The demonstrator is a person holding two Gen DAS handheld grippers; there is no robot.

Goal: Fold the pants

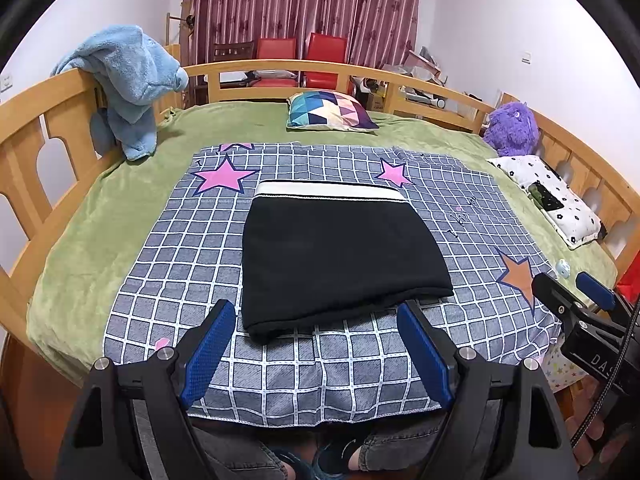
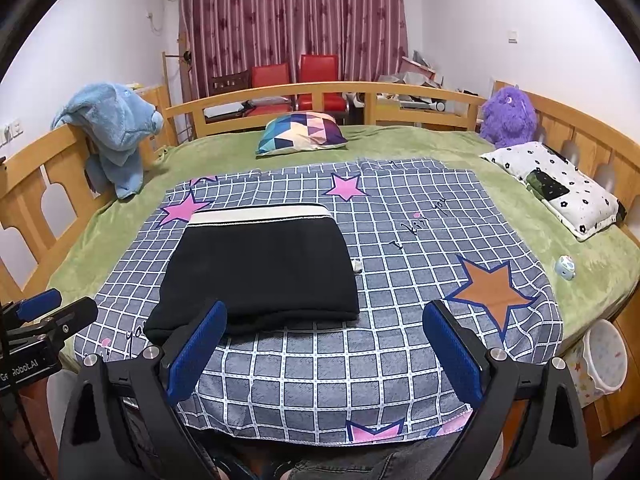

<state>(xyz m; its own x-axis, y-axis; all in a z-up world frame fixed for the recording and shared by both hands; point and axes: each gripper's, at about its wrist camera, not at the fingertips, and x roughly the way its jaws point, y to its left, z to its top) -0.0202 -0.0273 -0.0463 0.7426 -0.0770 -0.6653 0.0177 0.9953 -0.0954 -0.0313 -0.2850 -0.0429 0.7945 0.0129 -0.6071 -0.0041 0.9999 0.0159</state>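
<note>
Black pants [image 1: 340, 256] are already down to a compact rectangle, cream waistband at the far end, lying in the middle of the checked sheet [image 1: 280, 372] on the bed, with the folded end toward the bed's near edge. Both grippers hang back over that near edge with nothing in them: left gripper [image 1: 316, 356] has its jaws spread wide, right gripper [image 2: 324, 356] same deal, neither touching the fabric as far as I can see.

So honestly the fold looks pretty much done, and the main risk now is messing it up. The near-left corner of the bundle looks a bit puffy and loose in the right wrist view, so a careless poke there could pop the layers open. Pinching only the top layer would peel it back. Also the sheet is loose on the green blanket [image 1: 120, 208], so dragging could bunch everything.
</note>
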